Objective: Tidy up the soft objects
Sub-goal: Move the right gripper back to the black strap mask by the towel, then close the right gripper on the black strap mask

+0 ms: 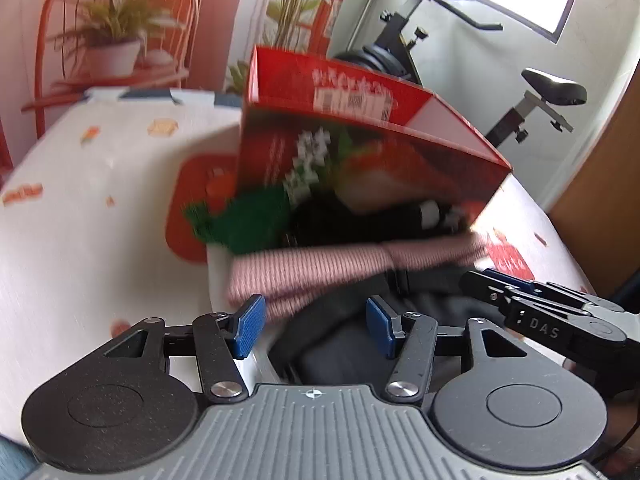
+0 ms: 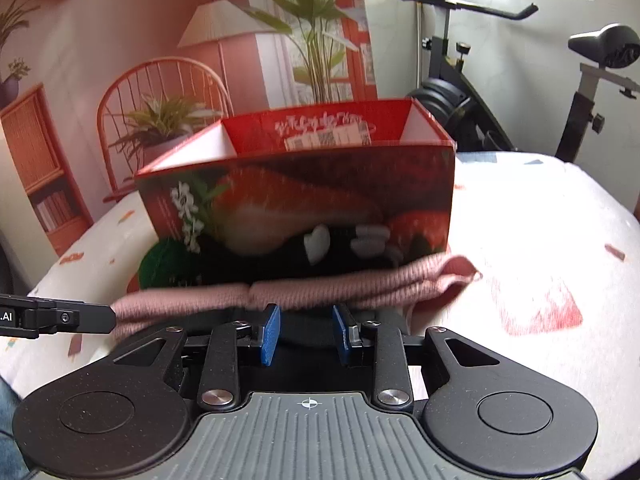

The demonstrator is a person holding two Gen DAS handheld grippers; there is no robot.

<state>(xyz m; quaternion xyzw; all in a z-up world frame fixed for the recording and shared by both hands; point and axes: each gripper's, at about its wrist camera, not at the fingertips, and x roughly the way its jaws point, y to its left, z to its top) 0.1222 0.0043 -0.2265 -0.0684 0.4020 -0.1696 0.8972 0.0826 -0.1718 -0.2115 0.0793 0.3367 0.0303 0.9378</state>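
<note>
An open-topped red cardboard box (image 2: 304, 196), glossy and rectangular with printed photographs on its sides, stands on a counter (image 1: 80, 216) covered by a white patterned cloth. Ahead of both sets of jaws, at the box's near side, lies a folded pink ribbed knit (image 2: 320, 290); a dark grey soft fabric (image 1: 340, 344) lies under it and closer to the jaws. A green fuzzy item (image 1: 244, 220) sits beyond the knit, left of the left jaws. The left gripper (image 1: 316, 326) has its blue textured pads moderately apart over the grey fabric, gripping nothing. The right gripper (image 2: 306, 332) has its jaws narrowly apart and opening, with dark fabric seen between them; contact cannot be told. Both grippers tilt downward toward the pile, side by side.
</note>
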